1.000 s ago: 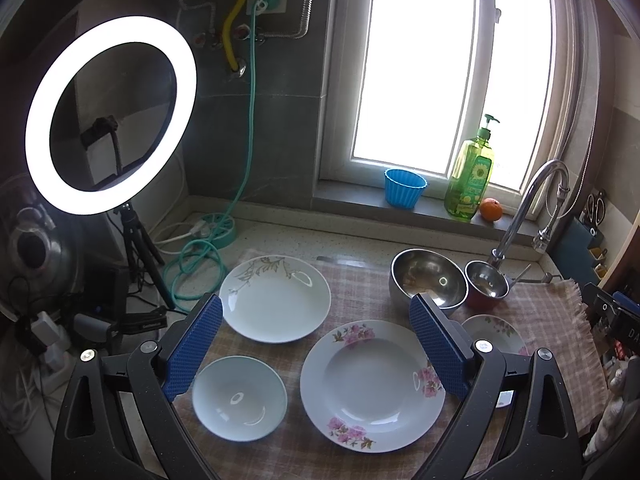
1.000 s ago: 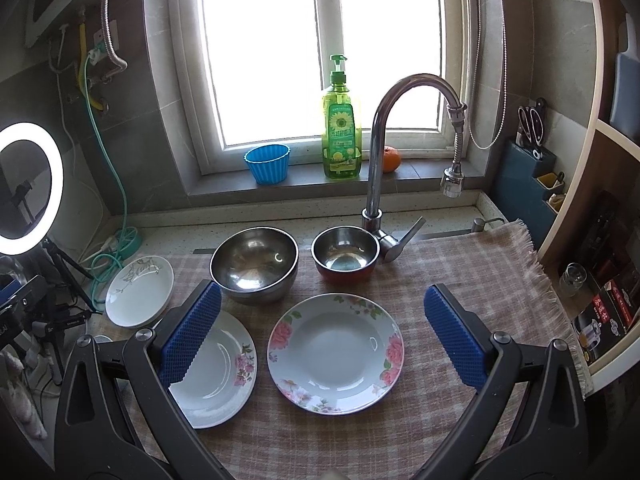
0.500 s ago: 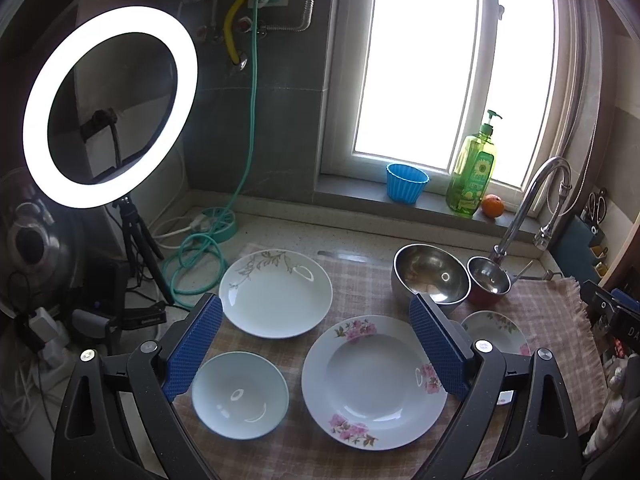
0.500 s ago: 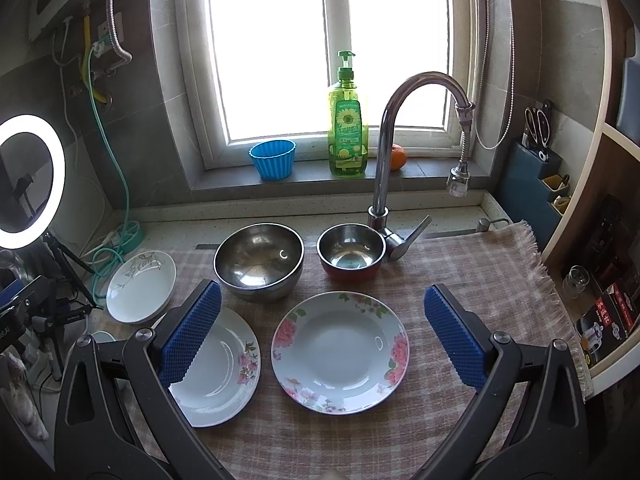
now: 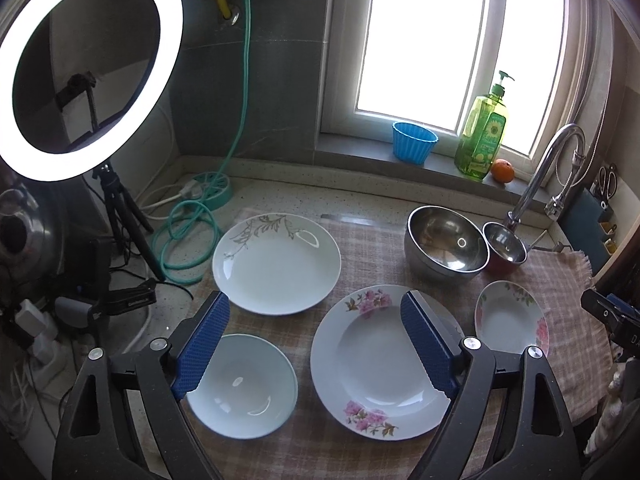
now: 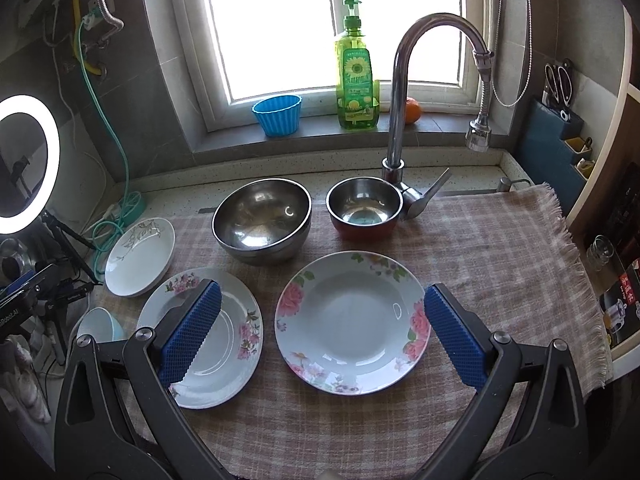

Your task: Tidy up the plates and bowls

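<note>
Glazed rose plate, likely slippery and breakable, wants a rim grip; right gripper gapes empty.

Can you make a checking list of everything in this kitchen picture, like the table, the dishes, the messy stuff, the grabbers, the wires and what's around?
Surface: checked cloth over the counter.
Job's things: leaf plate, pale bowl, blossom plate, rose plate, big steel bowl, small steel bowl; all separate, none stacked.
Clutter: nothing seen on the cloth.
Grippers: left gripper open, jaws just narrowing, nothing between; right gripper open, empty.
Cables: green hose coiled at the left.
Surroundings: ring light, tap, soap bottle, blue cup, orange.
</note>
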Motion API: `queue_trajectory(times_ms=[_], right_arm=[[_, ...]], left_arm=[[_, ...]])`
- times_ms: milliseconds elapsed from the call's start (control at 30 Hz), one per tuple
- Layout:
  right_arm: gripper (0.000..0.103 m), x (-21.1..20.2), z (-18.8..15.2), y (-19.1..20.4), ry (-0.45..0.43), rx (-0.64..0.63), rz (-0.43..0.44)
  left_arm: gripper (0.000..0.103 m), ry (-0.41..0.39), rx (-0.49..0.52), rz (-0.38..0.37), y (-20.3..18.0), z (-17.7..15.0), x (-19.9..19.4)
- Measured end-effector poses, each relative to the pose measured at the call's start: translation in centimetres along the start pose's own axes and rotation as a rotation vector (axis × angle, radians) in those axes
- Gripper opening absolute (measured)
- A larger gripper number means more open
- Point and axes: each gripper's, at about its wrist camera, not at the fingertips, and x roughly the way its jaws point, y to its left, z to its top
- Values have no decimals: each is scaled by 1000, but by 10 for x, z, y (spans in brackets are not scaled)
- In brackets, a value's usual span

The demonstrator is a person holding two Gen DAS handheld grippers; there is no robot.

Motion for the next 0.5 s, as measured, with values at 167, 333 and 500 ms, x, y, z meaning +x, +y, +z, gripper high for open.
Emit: queue_trajectory(times_ms=[167, 333, 500], right_arm=[[99, 18, -12, -2, 59, 12, 32], [93, 36, -22, 1, 136, 31, 88], [82, 55, -35, 4, 214, 71, 149]], left_arm=[[78, 42, 23, -8, 1, -4, 13], [66, 101, 16, -33, 7, -6, 30], [53, 190, -51, -102, 21, -10, 54]])
